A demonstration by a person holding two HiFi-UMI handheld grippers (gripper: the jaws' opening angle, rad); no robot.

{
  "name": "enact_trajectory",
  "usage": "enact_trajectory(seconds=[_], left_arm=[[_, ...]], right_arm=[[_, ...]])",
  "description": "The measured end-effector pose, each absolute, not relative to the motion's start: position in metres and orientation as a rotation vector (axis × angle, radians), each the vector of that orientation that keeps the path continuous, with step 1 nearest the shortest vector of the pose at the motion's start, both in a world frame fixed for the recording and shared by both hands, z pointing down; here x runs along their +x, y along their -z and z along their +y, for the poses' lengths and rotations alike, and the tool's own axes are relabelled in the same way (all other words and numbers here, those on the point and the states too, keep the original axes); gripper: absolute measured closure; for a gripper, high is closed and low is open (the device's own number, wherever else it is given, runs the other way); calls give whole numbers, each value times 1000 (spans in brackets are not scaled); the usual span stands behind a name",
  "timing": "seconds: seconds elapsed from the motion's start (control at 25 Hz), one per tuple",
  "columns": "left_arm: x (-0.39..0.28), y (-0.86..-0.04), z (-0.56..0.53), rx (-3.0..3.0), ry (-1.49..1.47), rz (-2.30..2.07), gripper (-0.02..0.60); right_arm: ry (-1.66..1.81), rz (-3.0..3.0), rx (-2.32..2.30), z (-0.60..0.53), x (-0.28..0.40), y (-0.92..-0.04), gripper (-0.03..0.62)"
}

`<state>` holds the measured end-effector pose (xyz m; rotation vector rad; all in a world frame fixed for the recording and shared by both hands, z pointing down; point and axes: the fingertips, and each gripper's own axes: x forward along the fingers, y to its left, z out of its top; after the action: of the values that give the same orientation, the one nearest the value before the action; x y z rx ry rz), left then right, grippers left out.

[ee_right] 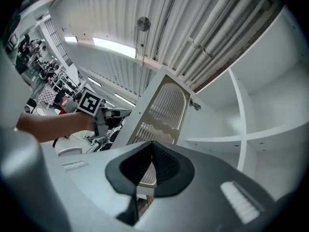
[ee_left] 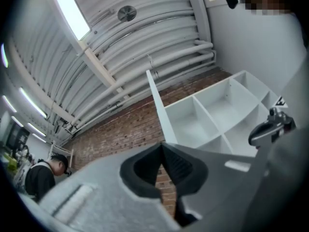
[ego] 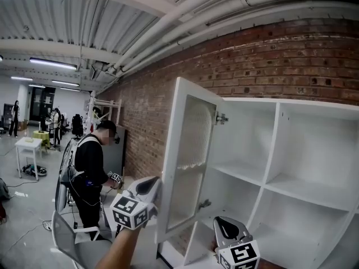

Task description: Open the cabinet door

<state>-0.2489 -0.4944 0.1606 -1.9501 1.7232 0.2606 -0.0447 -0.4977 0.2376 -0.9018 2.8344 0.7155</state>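
The white cabinet [ego: 291, 102] stands against the brick wall, with its door [ego: 193, 167] swung out towards me. The door has a ribbed glass panel and hangs on two hinges [ego: 220, 117]. My left gripper [ego: 152, 186] is just off the door's free edge, on its outer side, shut with nothing in it. In the left gripper view the left gripper [ee_left: 162, 149] points up past the door edge [ee_left: 157, 115]. My right gripper [ego: 223, 224] is low in front of the open shelves, shut and holding nothing. In the right gripper view the right gripper [ee_right: 152, 146] faces the door's inner side [ee_right: 164, 110].
A person in black [ego: 92, 167] stands to the left, holding grippers. A grey chair [ego: 73, 242] is at the lower left, a white table [ego: 28, 144] farther back. The brick wall [ego: 252, 66] runs behind the cabinet. The cabinet shelves [ego: 303, 192] hold nothing.
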Motion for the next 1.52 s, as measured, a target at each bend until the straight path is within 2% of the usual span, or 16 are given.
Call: enact_trajectory(seconds=[0.44,1.52], left_arm=[[-271,-201,-487,-1957,-181,1795,581],[-213,-258,-487,-2046,-71,1683,581]], right_arm=[[-694,2848,-871,-504,-59,-246,591],[-673,2866,-875,-523,-71,-264,591]])
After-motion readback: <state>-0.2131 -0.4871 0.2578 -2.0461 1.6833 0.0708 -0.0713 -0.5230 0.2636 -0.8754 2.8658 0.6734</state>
